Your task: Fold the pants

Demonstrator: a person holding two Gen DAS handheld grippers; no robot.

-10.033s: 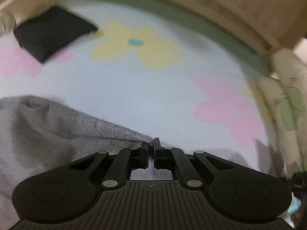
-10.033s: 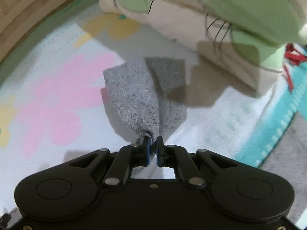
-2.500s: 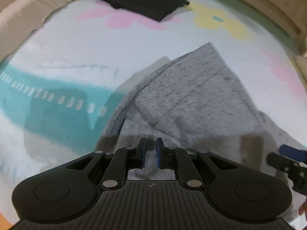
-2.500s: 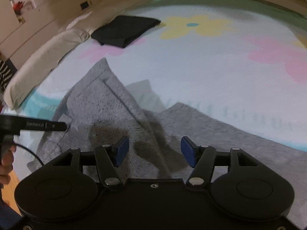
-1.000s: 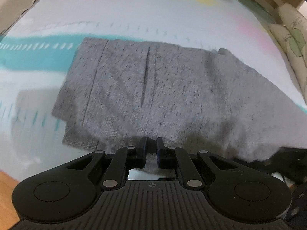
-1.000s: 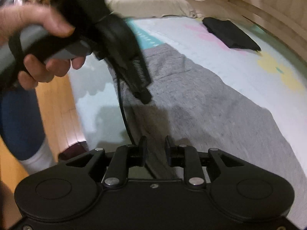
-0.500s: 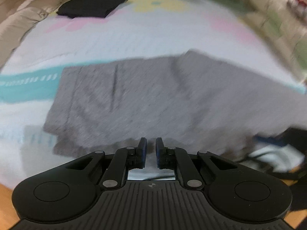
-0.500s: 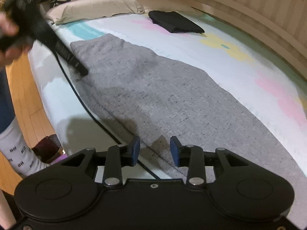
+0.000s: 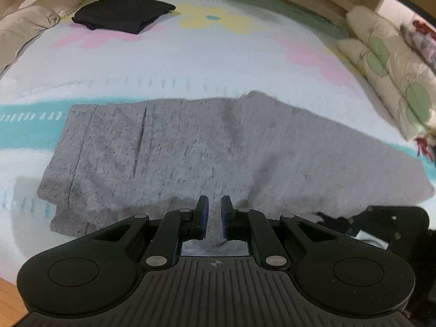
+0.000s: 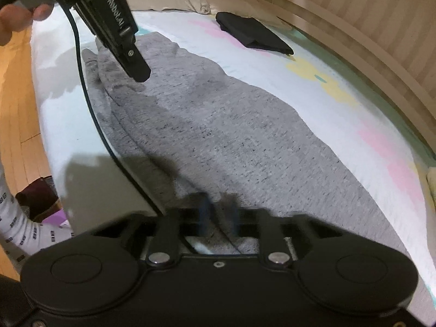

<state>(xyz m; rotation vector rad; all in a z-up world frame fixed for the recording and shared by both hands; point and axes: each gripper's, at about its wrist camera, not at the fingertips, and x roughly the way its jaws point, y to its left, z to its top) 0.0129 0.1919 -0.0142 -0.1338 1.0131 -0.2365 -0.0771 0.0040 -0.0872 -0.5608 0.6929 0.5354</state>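
Note:
Grey pants (image 9: 218, 141) lie stretched out lengthwise on the flowered bed sheet (image 9: 190, 62), waist end to the left. My left gripper (image 9: 214, 208) is at their near edge, with a narrow gap between its blue pads and grey cloth pinched in it. The right wrist view shows its tip (image 10: 139, 73) on the raised waist corner of the pants (image 10: 231, 125). Further along the same edge, my right gripper (image 10: 219, 212) is blurred. Its jaws are closing on a fold of grey cloth. Its black body (image 9: 392, 223) shows at lower right in the left wrist view.
A folded black garment (image 9: 122, 13) lies at the far side beside a beige pillow (image 9: 24, 24). A leaf-print quilt (image 9: 389, 68) is stacked at the right. A black cable (image 10: 90, 103) hangs along the bed's near edge above wooden floor (image 10: 16, 95), by a socked foot (image 10: 16, 226).
My right gripper's jaws, apart half a second ago, have come together on the near edge of the pants. In the right wrist view the left gripper now looms closer, on the waist corner.

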